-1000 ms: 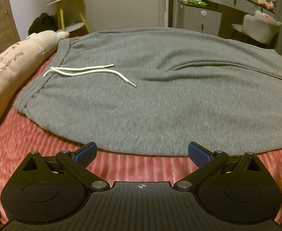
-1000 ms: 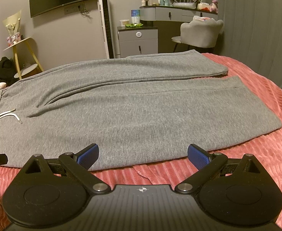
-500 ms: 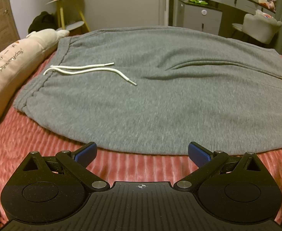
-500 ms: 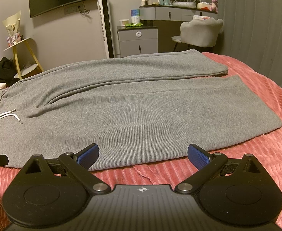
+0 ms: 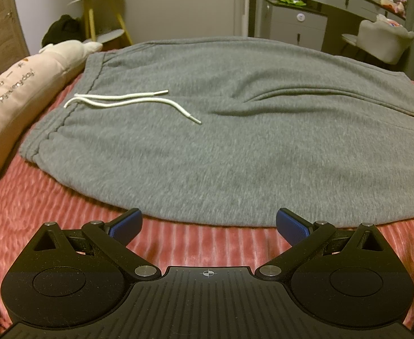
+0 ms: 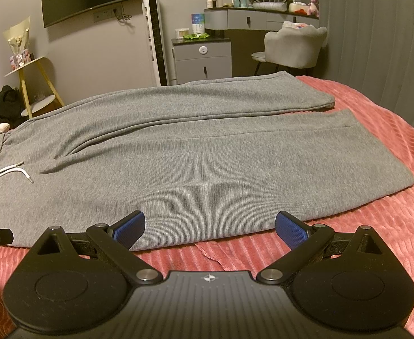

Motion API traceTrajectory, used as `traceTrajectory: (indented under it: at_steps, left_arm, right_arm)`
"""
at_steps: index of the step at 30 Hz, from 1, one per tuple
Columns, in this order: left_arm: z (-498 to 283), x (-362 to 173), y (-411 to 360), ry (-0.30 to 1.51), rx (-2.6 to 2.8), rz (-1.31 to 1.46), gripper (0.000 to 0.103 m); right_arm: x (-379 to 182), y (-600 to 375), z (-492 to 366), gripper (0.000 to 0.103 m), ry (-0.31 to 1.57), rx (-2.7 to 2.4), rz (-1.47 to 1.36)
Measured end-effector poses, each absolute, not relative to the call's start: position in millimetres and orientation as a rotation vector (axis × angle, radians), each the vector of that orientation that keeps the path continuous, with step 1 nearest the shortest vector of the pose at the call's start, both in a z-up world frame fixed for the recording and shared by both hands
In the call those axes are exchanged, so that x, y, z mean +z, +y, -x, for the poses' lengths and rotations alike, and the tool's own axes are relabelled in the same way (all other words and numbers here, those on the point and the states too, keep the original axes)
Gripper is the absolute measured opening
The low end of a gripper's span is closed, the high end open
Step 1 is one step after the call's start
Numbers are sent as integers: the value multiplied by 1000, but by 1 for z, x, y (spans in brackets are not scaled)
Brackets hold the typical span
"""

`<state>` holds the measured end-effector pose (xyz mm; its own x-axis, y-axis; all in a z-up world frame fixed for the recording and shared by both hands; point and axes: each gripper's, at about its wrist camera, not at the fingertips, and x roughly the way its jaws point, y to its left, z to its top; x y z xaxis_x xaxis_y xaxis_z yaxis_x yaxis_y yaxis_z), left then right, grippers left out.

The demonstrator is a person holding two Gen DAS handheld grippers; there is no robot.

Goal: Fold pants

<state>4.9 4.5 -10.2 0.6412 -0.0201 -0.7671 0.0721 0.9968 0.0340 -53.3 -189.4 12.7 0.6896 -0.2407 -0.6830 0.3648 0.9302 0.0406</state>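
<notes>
Pants (image 6: 195, 158) spread flat and unfolded on bed (image 6: 376, 226), filling centre of both frames; waistband toward left of frame, cuffs toward upper right in right wrist view. Drawstring (image 5: 127, 101) loose on fabric, upper left in left wrist view. Pillow (image 5: 14, 104) at far left edge. Left gripper (image 5: 208, 223) spread wide, nothing held, poised just short of near hem. Right gripper (image 6: 209, 227) likewise wide and empty, left pad over near edge of leg. Judged stage: approach before first grasp; no fold made. Next move calls for pinching near edge at two points, then carrying near leg over far leg.
</notes>
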Motion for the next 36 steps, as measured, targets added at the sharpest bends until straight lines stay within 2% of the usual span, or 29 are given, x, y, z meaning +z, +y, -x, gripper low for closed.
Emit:
traceTrajectory:
  at_steps: [36]
  left_arm:
    - [-12, -11, 4, 933, -17, -58, 103]
  right_arm:
    - [9, -196, 47, 99, 769, -321, -225]
